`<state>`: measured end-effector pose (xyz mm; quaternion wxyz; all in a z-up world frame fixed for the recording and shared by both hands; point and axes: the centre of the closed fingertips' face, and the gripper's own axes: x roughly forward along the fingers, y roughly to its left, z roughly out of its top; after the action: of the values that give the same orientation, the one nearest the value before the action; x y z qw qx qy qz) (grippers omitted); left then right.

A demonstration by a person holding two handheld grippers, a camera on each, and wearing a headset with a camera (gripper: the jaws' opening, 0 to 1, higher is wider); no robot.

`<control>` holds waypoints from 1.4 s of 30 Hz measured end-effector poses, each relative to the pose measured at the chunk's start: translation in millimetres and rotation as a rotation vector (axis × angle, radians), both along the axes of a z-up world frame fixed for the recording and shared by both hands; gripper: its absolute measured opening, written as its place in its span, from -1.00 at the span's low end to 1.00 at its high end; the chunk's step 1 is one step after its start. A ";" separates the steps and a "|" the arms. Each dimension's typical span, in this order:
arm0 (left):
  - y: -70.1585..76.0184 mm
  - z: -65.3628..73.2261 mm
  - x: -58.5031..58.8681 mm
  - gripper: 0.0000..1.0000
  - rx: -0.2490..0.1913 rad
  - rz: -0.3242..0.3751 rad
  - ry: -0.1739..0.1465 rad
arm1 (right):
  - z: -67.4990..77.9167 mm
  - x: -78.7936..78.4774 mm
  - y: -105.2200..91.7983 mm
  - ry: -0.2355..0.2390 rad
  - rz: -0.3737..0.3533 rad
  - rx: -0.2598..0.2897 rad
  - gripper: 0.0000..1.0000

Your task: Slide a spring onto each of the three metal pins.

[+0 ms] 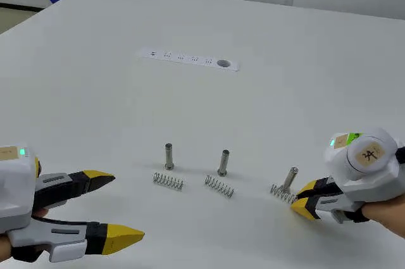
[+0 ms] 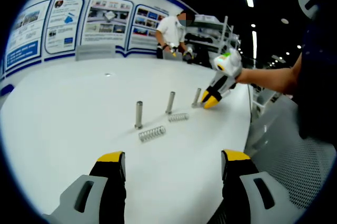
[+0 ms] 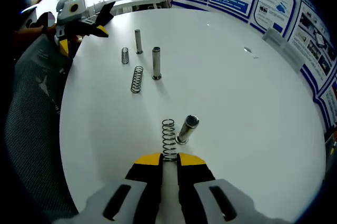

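Three metal pins stand upright in a row on the white worktop, toward the edge nearest the person: the left pin, the middle pin and the right pin, which looks slightly tilted in the head view. None carries a spring. On the near-edge side of each pin a spring lies flat on the worktop: the left spring just beside the left pin, the middle spring just beside the middle pin, and the right spring touching or almost touching the foot of the right pin. The right tongs sit low at the right end of the row, their yellow tips drawn almost together and pinching the near end of the right spring; in the right gripper view the coil runs straight out from between the tips alongside the pin. The left tongs hover at the near left of the worktop, well apart from the left pin, jaws spread wide and holding nothing. A white socket strip lies flush in the worktop, farther toward the far edge.
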<state>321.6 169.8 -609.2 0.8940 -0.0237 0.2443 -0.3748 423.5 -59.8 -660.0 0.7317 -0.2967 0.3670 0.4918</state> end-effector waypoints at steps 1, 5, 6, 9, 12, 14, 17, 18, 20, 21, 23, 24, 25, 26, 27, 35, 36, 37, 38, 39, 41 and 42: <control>-1.4 -1.0 -0.3 0.51 0.000 -0.006 0.004 | 2.8 -0.2 -0.1 -0.004 -0.003 0.002 -0.76; -6.6 -3.7 -2.6 0.51 0.009 -0.035 0.011 | 11.2 -0.6 0.8 -0.020 -0.007 0.007 -0.76; -7.6 -4.2 -3.0 0.51 0.012 -0.042 0.011 | 13.2 -1.3 1.2 -0.023 -0.006 0.007 -0.76; -9.1 -2.9 -3.2 0.51 0.006 -0.050 0.006 | 15.5 -2.5 2.5 -0.032 -0.005 0.003 -0.76; -9.7 -2.2 -2.8 0.51 -0.001 -0.053 0.001 | 18.8 -4.0 3.7 -0.034 -0.008 -0.001 -0.76; -10.7 -1.4 -2.8 0.51 -0.006 -0.058 -0.004 | 22.0 -5.5 5.4 -0.037 -0.010 -0.002 -0.76; -11.5 0.8 -2.2 0.51 -0.015 -0.060 -0.013 | 25.9 -6.3 6.8 -0.041 -0.007 -0.009 -0.76; -11.7 1.6 -2.1 0.51 -0.017 -0.060 -0.016 | 27.1 -6.2 6.9 -0.044 -0.004 -0.012 -0.76; -12.3 2.8 -2.3 0.51 -0.019 -0.064 -0.022 | 30.8 -6.1 7.7 -0.046 -0.003 -0.015 -0.76; -12.7 3.2 -2.6 0.51 -0.020 -0.067 -0.024 | 32.7 -6.1 7.9 -0.048 -0.003 -0.017 -0.76; -13.3 4.1 -2.7 0.51 -0.021 -0.071 -0.029 | 35.2 -6.6 8.2 -0.049 -0.002 -0.020 -0.76; -13.5 4.6 -2.7 0.51 -0.023 -0.072 -0.031 | 36.1 -6.8 8.3 -0.050 -0.001 -0.021 -0.76; -13.7 5.1 -2.6 0.51 -0.025 -0.072 -0.032 | 36.8 -7.0 8.1 -0.051 -0.002 -0.022 -0.76; -14.3 6.0 -2.7 0.51 -0.026 -0.073 -0.034 | 37.3 -7.1 7.6 -0.050 -0.003 -0.022 -0.76; -14.6 6.4 -2.8 0.51 -0.026 -0.074 -0.036 | 37.7 -7.2 7.3 -0.049 -0.005 -0.022 -0.76; -14.9 8.8 -2.3 0.50 -0.036 -0.074 -0.046 | 43.6 -9.8 3.9 -0.049 -0.018 -0.025 -0.76; -15.3 9.1 -2.3 0.50 -0.037 -0.074 -0.047 | 46.2 -10.1 4.1 -0.051 -0.019 -0.023 -0.76; -15.5 9.3 -2.3 0.50 -0.036 -0.075 -0.047 | 48.4 -10.1 4.3 -0.052 -0.021 -0.020 -0.76; -15.7 9.1 -2.4 0.50 -0.035 -0.076 -0.048 | 52.5 -10.0 5.2 -0.053 -0.024 -0.009 -0.76; -15.9 9.1 -2.4 0.50 -0.034 -0.077 -0.048 | 55.7 -9.6 5.8 -0.053 -0.029 0.000 -0.76; -16.1 9.2 -2.6 0.50 -0.034 -0.078 -0.048 | 64.7 -8.1 7.1 -0.058 -0.040 0.023 -0.76; -16.2 9.2 -2.6 0.50 -0.034 -0.079 -0.048 | 68.4 -7.4 7.6 -0.061 -0.046 0.032 -0.76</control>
<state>319.0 153.6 -600.0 0.8837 -0.0202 0.2170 -0.4143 416.1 -52.2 -591.7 0.7582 -0.2916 0.3432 0.4715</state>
